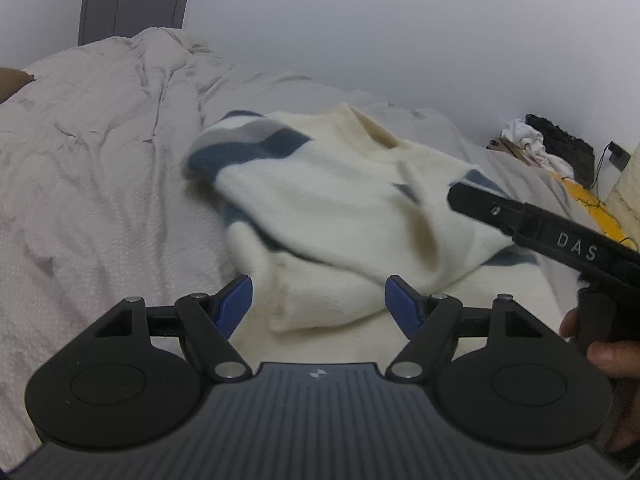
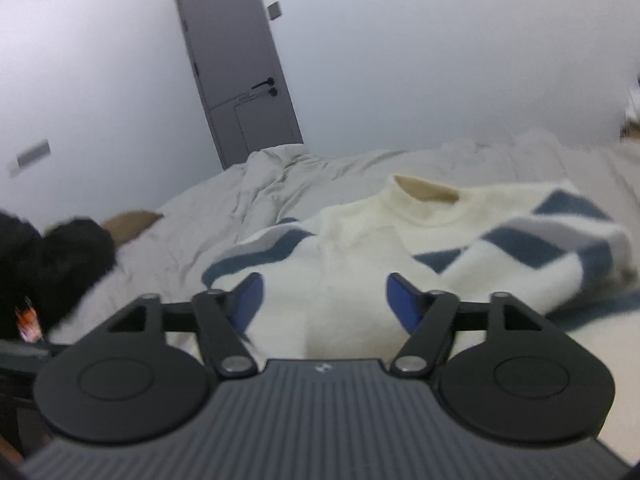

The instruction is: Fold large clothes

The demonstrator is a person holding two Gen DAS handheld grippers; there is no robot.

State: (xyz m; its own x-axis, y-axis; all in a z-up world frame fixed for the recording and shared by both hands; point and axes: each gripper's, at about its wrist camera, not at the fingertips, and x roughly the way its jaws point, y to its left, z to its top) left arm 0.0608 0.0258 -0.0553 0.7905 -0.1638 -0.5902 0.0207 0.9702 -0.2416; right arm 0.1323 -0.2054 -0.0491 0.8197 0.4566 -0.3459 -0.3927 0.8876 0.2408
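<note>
Both your grippers, left gripper [image 1: 319, 300] and right gripper [image 2: 325, 300], hang open and empty at the near hem of the cream-and-blue sweater [image 2: 360, 240], which lies on the bed [image 1: 100, 160] with its collar far, equally reachable.

The left gripper [image 1: 319, 300] pointed forward and somewhat downward, its two blue-padded fingers [image 1: 236, 302] spread wide apart with nothing pressed between them. The right gripper [image 2: 325, 300] also had its blue fingers [image 2: 404, 304] set wide apart, gripping nothing. In the left wrist view, a hand [image 1: 600, 344] gripped the right gripper's black handle.
</note>
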